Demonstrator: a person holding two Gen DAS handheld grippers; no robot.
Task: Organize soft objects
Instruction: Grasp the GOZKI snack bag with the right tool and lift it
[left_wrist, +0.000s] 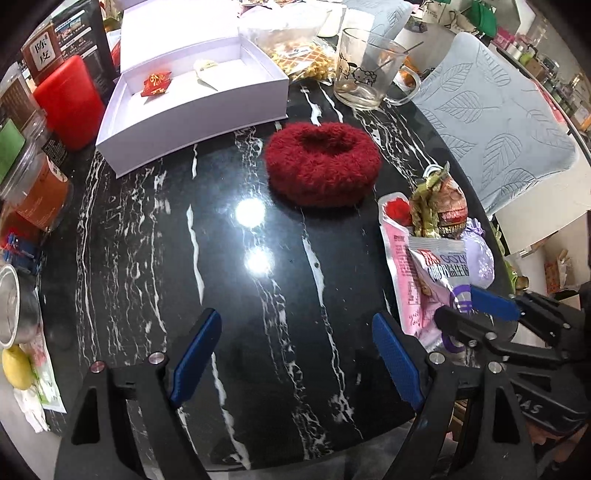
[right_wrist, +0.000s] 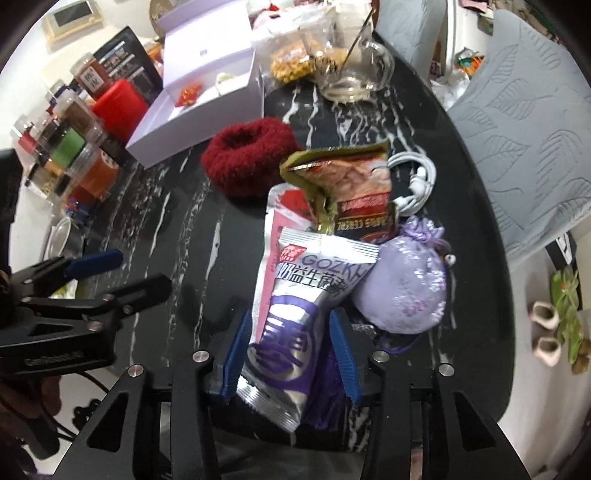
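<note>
One silver-and-purple foil snack packet (right_wrist: 295, 306) lies near the right edge of the black white-veined marble bench (left_wrist: 229, 295), on top of a flat pink plastic pouch (right_wrist: 273, 229) and just beside a lilac satin drawstring sachet (right_wrist: 402, 284). It is judged light, crinkly and slippery, with a puffed middle that would give under pressure; the flat crimped seams at either end are judged the firmest places to be taken hold of, though the body can be pinched across its width. The right gripper (right_wrist: 291, 354) is set astride the packet's lower half, with both blue ribbed pads against its sides, so the packet is taken as grasped, though how firmly cannot be told. An opened green-and-brown food sachet (right_wrist: 347, 192) rests against the upper end of the pile and could be dragged along. A fluffy dark-red knitted ring (left_wrist: 321, 162) lies apart toward mid-bench, judged soft and easily squeezed at its rim. The left gripper (left_wrist: 295, 358) hangs released and empty over bare bench.
</note>
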